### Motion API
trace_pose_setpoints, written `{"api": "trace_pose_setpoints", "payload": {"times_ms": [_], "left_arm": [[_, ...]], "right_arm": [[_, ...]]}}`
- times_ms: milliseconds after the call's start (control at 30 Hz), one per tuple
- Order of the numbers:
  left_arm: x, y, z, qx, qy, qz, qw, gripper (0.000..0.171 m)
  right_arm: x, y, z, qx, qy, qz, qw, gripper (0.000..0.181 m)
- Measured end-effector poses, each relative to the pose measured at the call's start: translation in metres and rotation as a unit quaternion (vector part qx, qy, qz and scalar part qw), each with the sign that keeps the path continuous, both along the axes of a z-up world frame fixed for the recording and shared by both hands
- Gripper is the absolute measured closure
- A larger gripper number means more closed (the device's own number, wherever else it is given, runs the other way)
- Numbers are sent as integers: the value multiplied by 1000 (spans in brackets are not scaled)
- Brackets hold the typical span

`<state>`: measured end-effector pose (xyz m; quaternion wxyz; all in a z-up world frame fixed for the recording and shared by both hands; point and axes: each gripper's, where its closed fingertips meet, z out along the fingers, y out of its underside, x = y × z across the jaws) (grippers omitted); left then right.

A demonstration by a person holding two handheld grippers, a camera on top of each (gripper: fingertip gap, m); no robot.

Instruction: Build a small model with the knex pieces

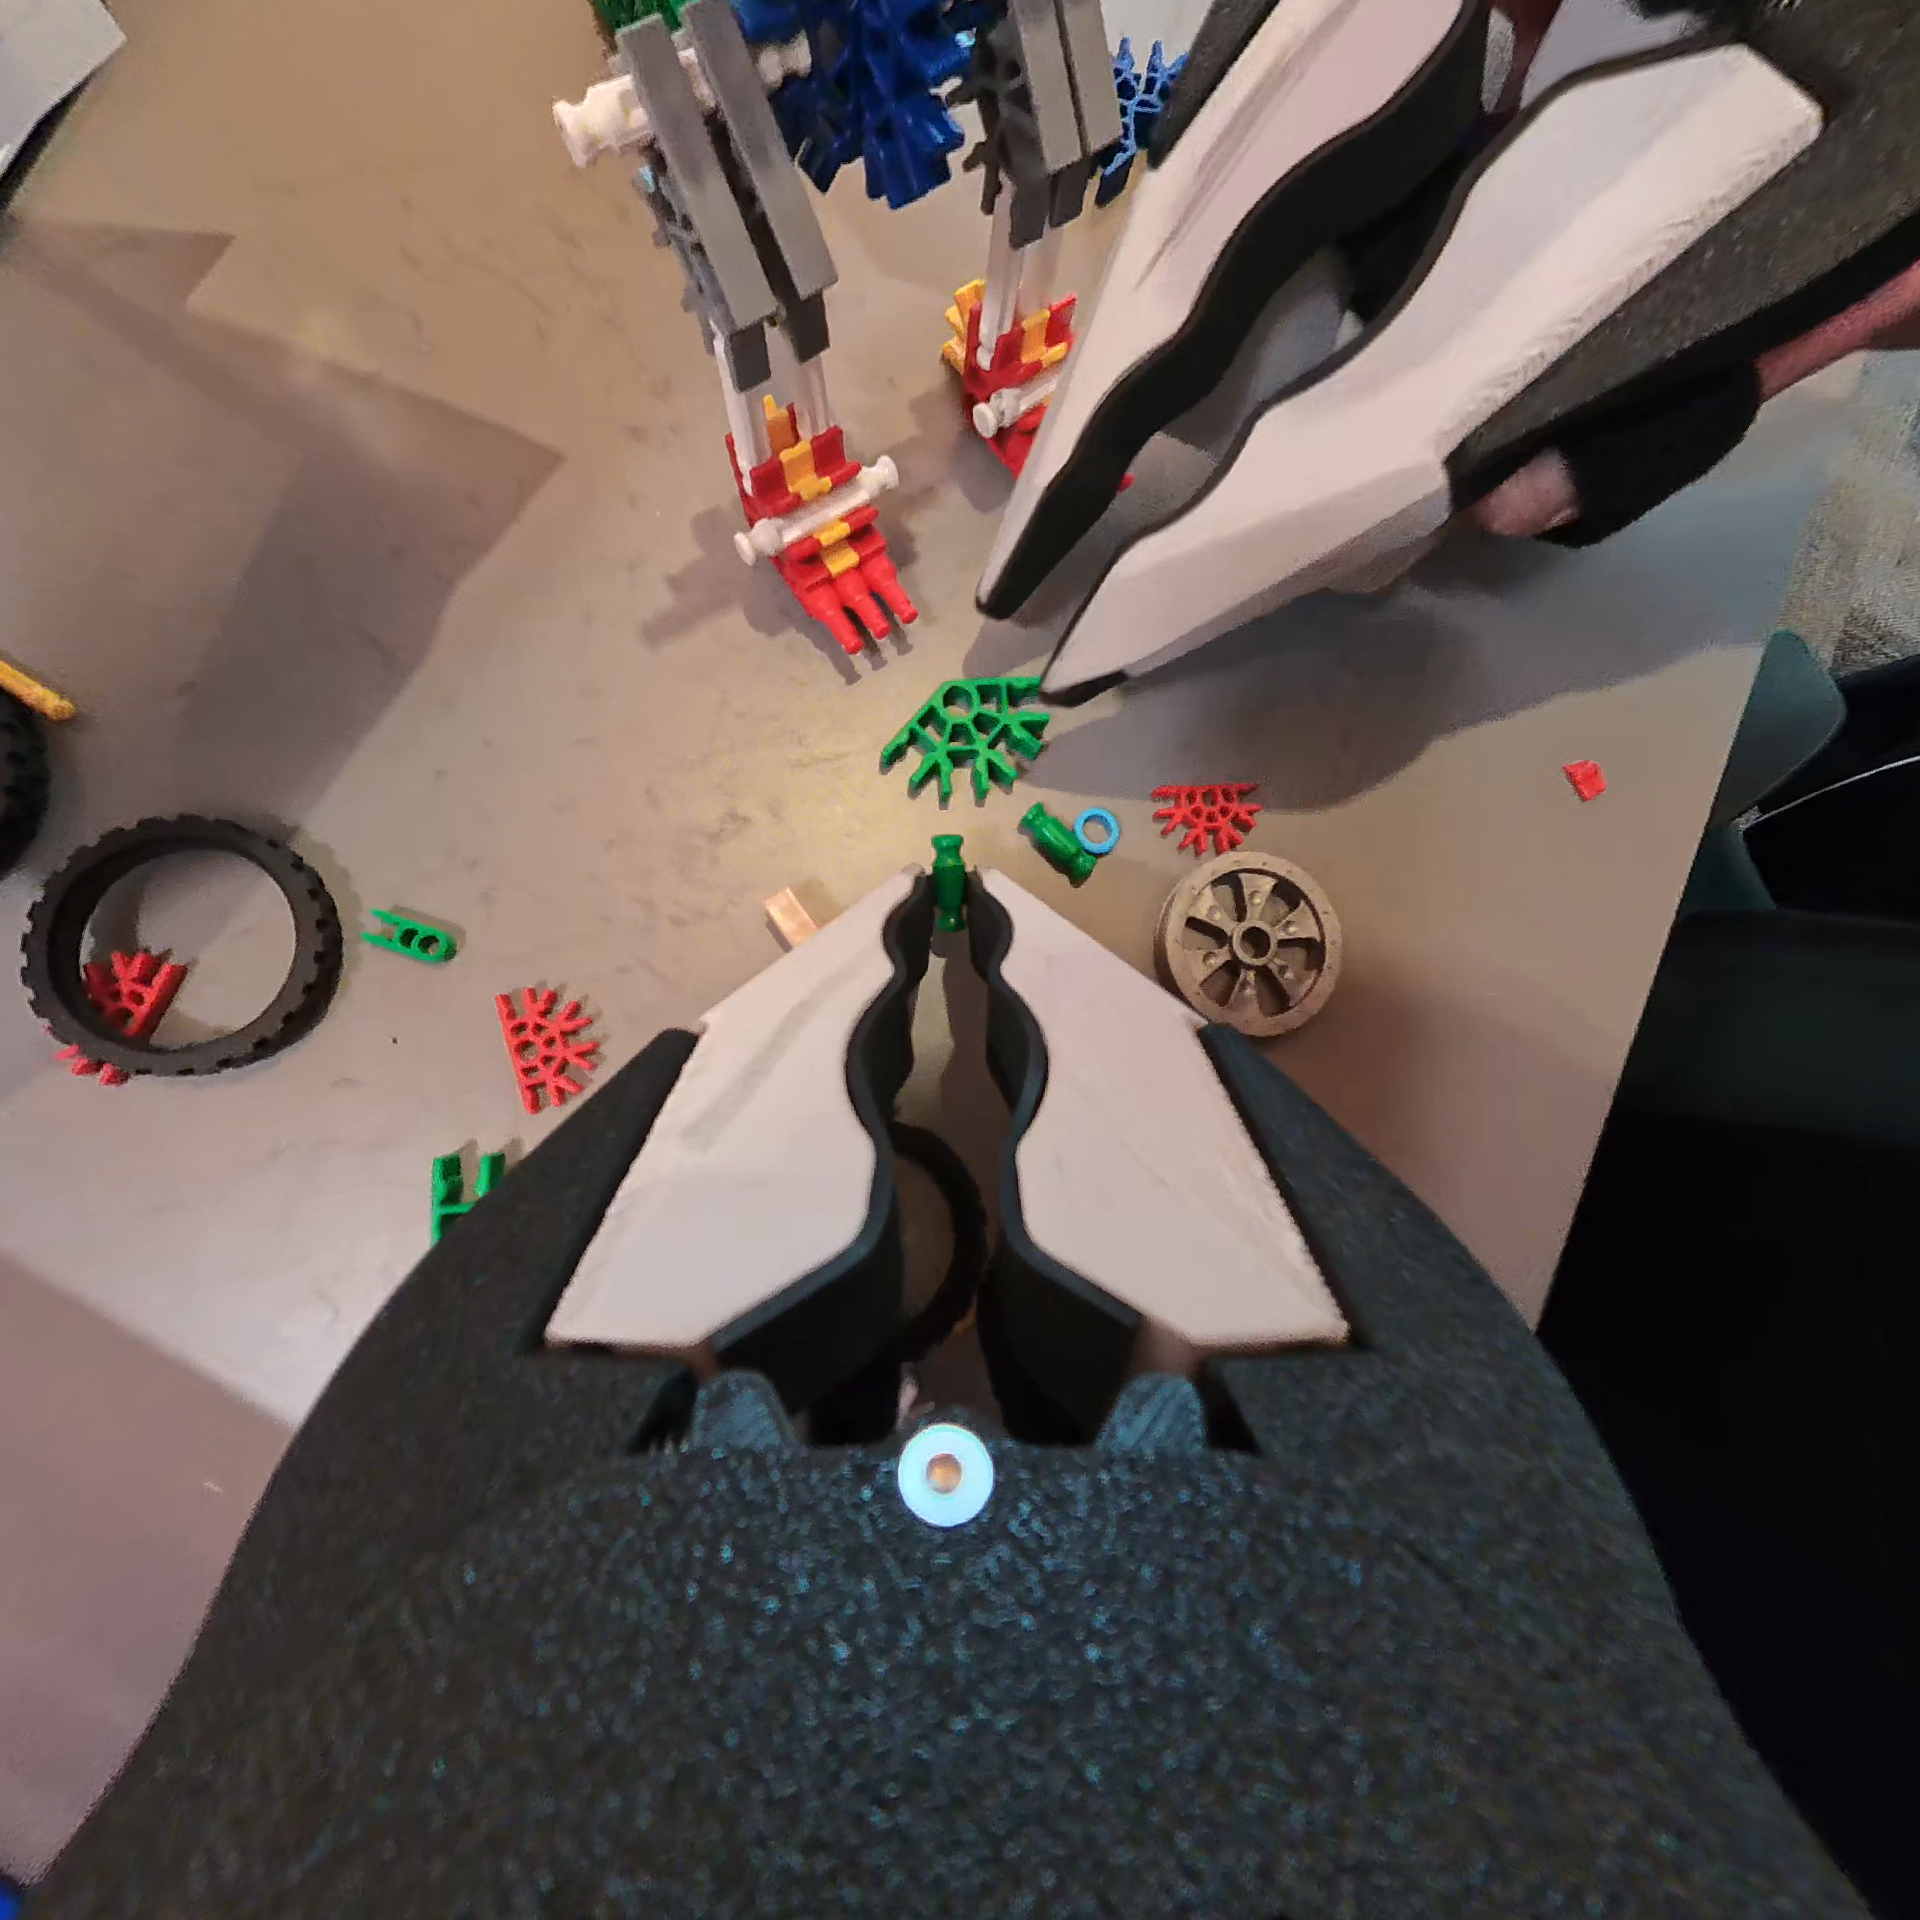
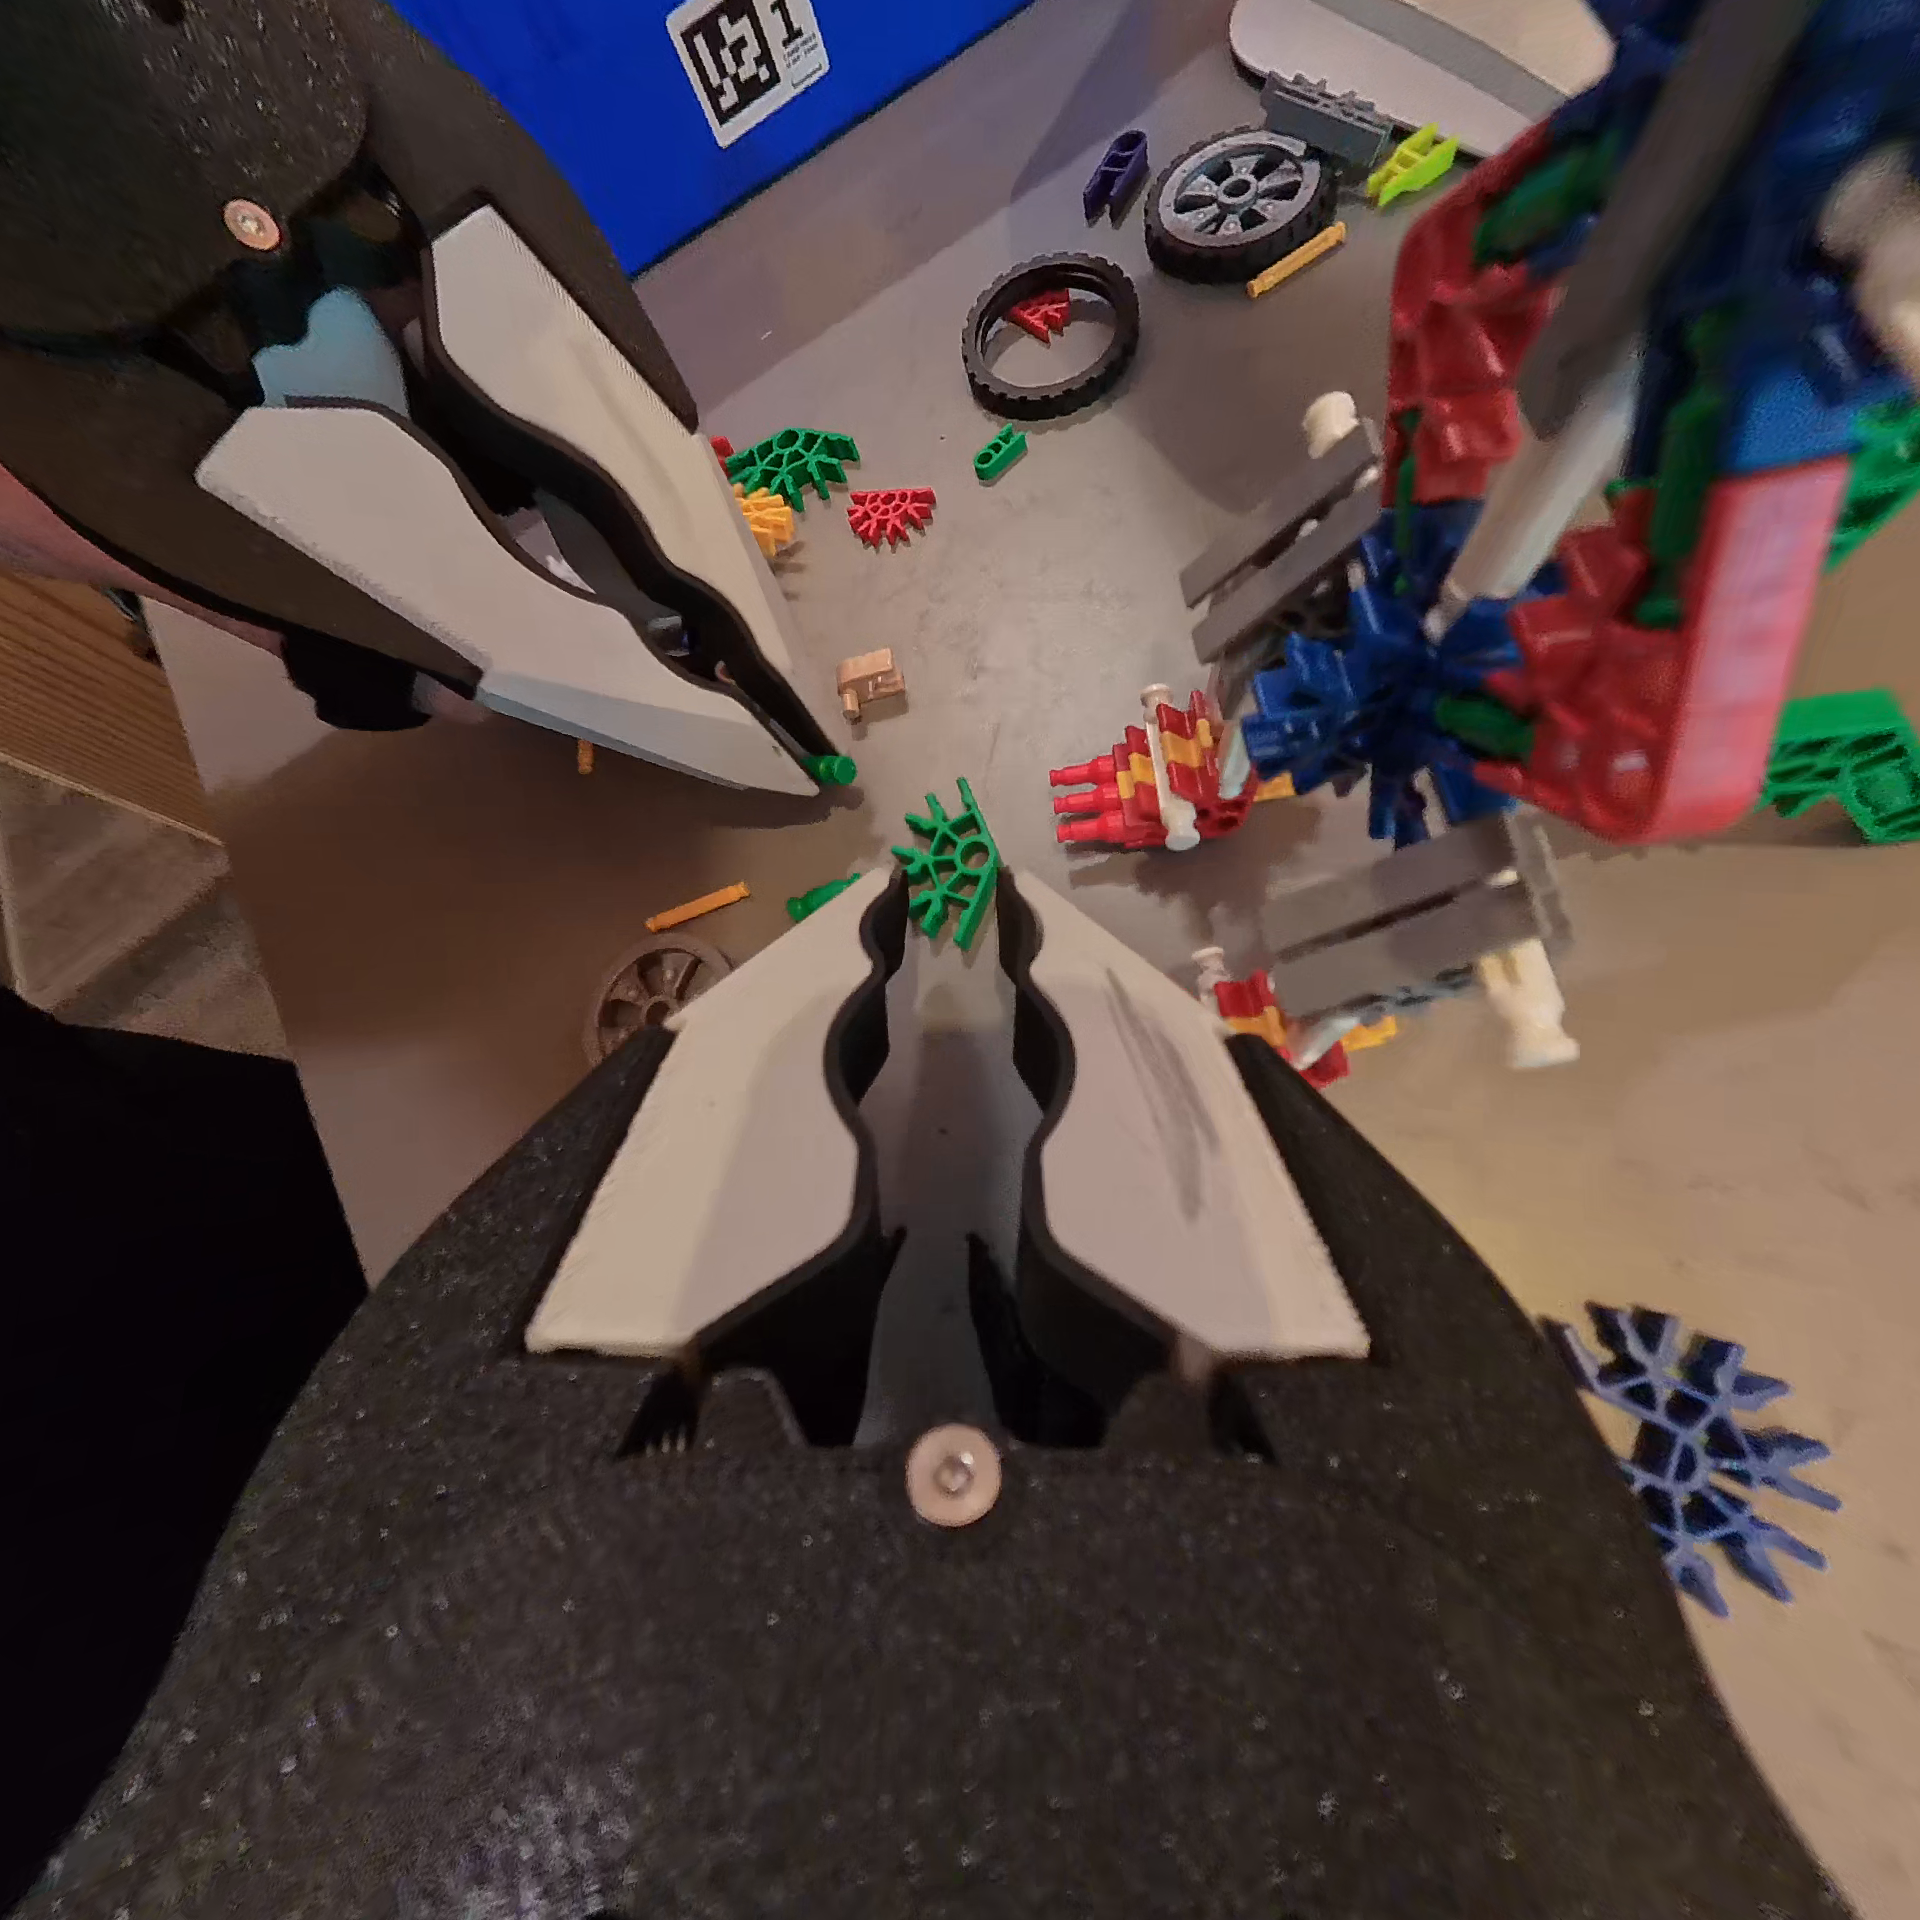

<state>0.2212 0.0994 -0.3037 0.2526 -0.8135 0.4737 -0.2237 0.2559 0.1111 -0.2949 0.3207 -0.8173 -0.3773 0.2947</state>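
I pinch a short green rod (image 1: 948,883) between the tips of my left gripper (image 1: 948,899), its far end poking out toward the green fan connector (image 1: 966,740). My right gripper (image 2: 948,902) clamps that connector by one edge, just above the grey table (image 1: 468,644). Rod and connector sit near each other, not joined. A second green rod (image 1: 1058,844), a blue ring (image 1: 1097,831) and a tan wheel hub (image 1: 1247,943) lie loose beside them.

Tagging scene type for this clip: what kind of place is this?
Likely an indoor hobby or lab tabletop: loose construction-toy connectors such as the green connector, a half-built toy model, and a fiducial marker on a blue box.
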Motion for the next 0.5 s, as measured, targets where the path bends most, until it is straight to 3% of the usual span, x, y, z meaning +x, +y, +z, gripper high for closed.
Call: {"api": "trace_pose_setpoints", "payload": {"times_ms": [367, 500], "left_arm": [[-4, 3, -1, -2, 1, 1, 1000, 168], [-4, 3, -1, -4, -1, -5, 1000, 168]], "right_arm": [[-8, -3, -13, 23, -56, 45, 997, 167], [-11, -13, -14, 18, -61, 98, 993, 169]]}}
